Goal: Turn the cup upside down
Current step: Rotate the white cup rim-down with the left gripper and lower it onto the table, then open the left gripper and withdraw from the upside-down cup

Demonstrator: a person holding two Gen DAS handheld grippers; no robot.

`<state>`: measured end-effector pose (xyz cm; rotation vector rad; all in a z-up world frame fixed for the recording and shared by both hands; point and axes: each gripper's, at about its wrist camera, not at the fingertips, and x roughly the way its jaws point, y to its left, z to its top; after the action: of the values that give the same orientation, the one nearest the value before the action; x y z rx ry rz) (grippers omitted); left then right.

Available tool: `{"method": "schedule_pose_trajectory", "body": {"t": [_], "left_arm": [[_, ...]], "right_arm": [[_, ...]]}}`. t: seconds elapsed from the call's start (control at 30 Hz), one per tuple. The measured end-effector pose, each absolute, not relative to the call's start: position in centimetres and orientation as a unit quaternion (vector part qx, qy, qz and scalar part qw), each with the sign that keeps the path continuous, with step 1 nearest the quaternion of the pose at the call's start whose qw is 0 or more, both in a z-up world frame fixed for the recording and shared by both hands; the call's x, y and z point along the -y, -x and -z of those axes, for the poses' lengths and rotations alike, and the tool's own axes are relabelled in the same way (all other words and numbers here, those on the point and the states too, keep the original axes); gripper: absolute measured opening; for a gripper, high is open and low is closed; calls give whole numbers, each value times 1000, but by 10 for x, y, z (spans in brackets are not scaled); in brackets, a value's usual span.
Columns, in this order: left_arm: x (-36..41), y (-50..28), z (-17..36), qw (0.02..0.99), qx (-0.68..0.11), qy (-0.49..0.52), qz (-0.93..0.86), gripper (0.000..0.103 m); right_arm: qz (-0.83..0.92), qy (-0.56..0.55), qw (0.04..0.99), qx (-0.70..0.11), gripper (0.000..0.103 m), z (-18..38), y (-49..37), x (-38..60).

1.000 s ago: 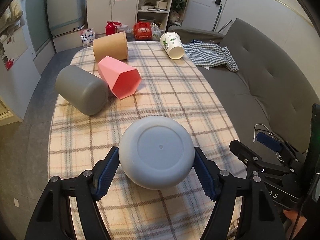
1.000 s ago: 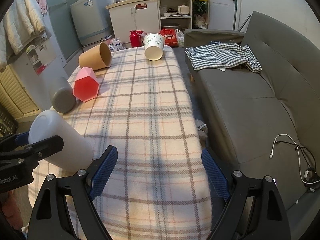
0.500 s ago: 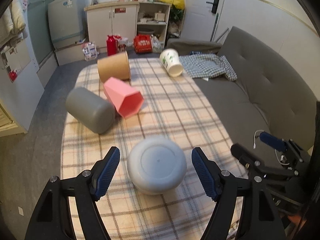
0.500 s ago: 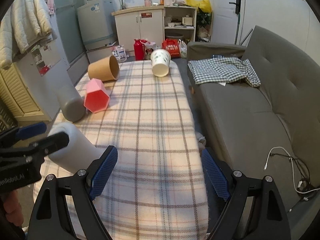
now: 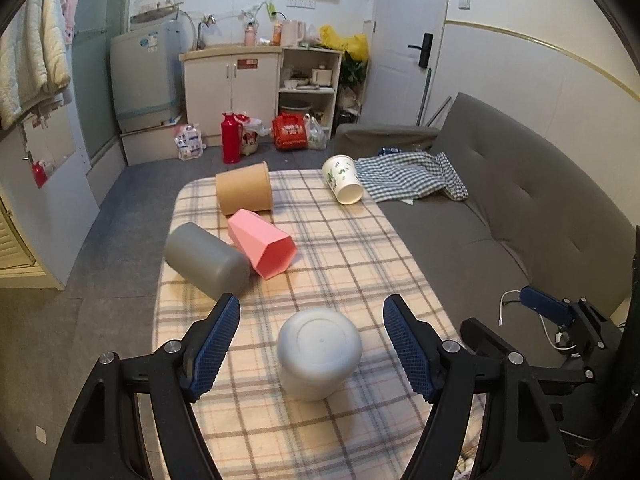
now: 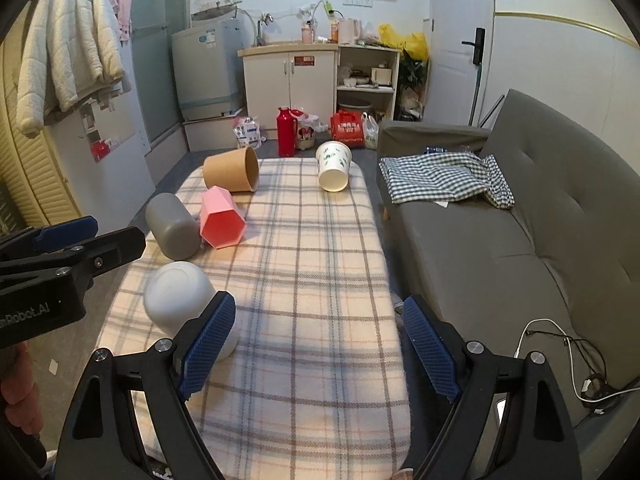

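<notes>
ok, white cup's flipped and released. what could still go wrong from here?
1. The white cup stands base-up on soft plaid cloth between the open left gripper fingers; a sideways drift while retreating could tip it.
2. In the right wrist view, the right gripper has one finger overlapping the cup, so contact is possible.
3. The grey cup and pink cup lie touching; grabbing one may roll the other.

White cup (image 6: 176,298) upside down on plaid table (image 6: 312,280) — right gripper (image 6: 316,344) fingers apart, empty.

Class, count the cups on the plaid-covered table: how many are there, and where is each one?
5: white cup nearest, upside down; grey cup left; pink cup beside it; brown cup behind; leaf-print cup far right.
</notes>
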<state>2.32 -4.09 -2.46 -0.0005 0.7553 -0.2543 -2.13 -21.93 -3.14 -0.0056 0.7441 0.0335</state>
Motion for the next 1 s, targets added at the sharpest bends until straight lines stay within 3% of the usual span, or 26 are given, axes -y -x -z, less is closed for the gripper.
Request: {"method": "schedule_pose_trajectory", "body": {"t": [0.3,0.43,0.53,0.6,1.0], "left_arm": [[24,9,34,935,-343,-19,86,77],[14,25,43,941,-332,-22,63,91],[5,35,48,944,-327,-15,35,94],[-3,40,50,946,-322,-5,21,101],[-13,52,50,953,-304,-5,7,103]], "right_arm": [[-37,10,936,-349,86,31,47,204],[-47,12,936,-348,86,37,54,198],[-47,11,937,-345,87,41,57,195],[-46,9,938,-344,96,43,59,194],[-51,4,937,-347,98,52,62,193]]}}
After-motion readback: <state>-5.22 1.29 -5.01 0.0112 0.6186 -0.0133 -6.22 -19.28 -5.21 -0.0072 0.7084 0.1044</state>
